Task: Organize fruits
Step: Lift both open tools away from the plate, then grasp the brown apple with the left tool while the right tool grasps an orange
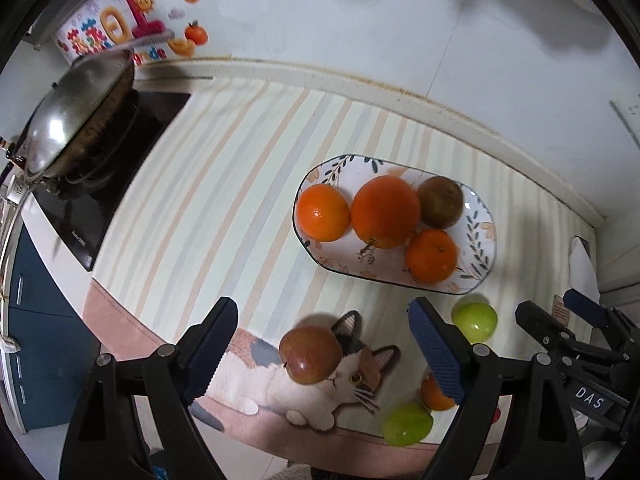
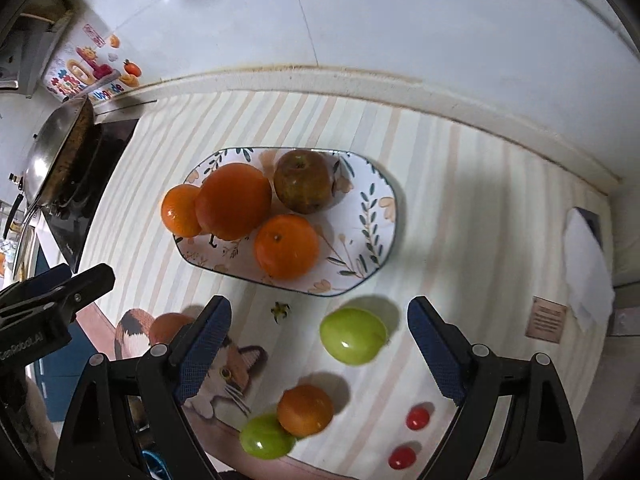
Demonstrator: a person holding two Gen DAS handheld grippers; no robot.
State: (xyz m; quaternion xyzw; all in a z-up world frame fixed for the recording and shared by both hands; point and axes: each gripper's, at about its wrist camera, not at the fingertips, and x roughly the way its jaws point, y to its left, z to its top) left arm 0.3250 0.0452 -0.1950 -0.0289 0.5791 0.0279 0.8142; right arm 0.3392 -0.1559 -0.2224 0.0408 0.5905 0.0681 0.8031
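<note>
Both my tools gape empty, the left tool [image 1: 320, 354] over a red apple [image 1: 311, 355] on the cat mat [image 1: 256, 200], the right tool [image 2: 320, 350] near a green fruit [image 2: 353, 335], and farther back the plate [image 2: 376, 216] holds three oranges [image 2: 233, 200] and a brownish apple [image 2: 303, 181].

Wok [image 1: 76, 120] on stove [image 1: 108, 184], striped cat mat [image 1: 224, 168]

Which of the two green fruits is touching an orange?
The nearer green fruit, at the mat's front edge: it presses against the loose orange. The other green fruit sits alone just below the plate.
</note>
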